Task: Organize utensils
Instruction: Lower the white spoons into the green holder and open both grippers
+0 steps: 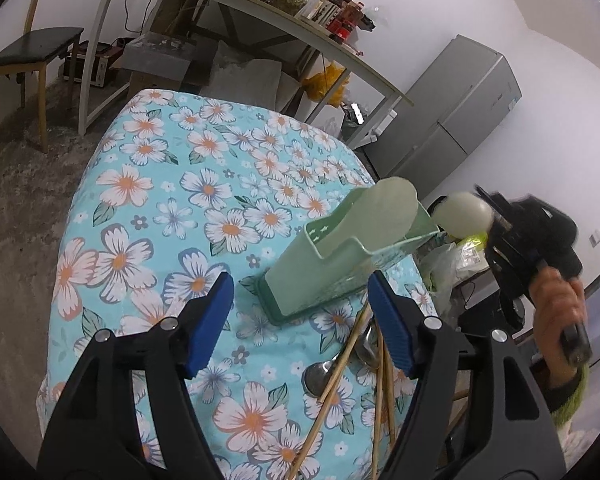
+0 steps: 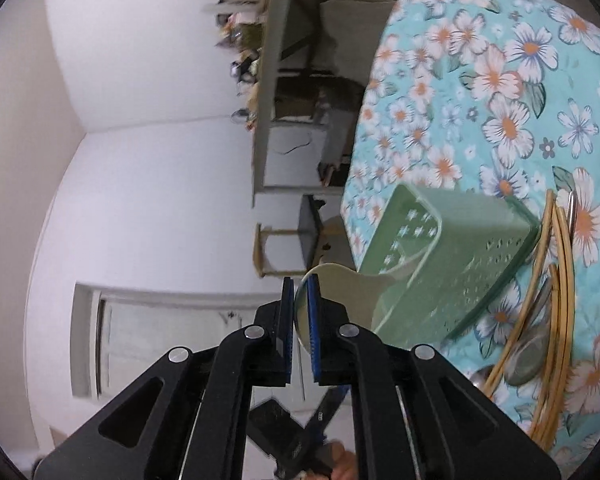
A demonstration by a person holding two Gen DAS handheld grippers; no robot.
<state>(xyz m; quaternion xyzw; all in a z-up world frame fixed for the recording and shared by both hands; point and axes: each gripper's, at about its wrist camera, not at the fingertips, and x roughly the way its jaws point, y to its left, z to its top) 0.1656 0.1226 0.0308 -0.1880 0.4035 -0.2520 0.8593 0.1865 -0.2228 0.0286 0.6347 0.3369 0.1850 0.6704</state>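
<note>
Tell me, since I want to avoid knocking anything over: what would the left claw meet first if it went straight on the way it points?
Probably the green utensil holder, which lies straight ahead of the open left claw on the floral tablecloth. The chopsticks lie lower, by its right finger. Depth is unclear.

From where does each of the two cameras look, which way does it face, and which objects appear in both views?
Left wrist: sits behind the open left gripper, looking down along the floral tablecloth at the green utensil holder; the person's right hand shows at right.
Right wrist: sits behind the right gripper, rolled sideways, facing a white wall and the holder; its pads stand slightly apart around the pale rice paddle.
Shared: holder, paddle, chopsticks, spoons, cloth.
</note>
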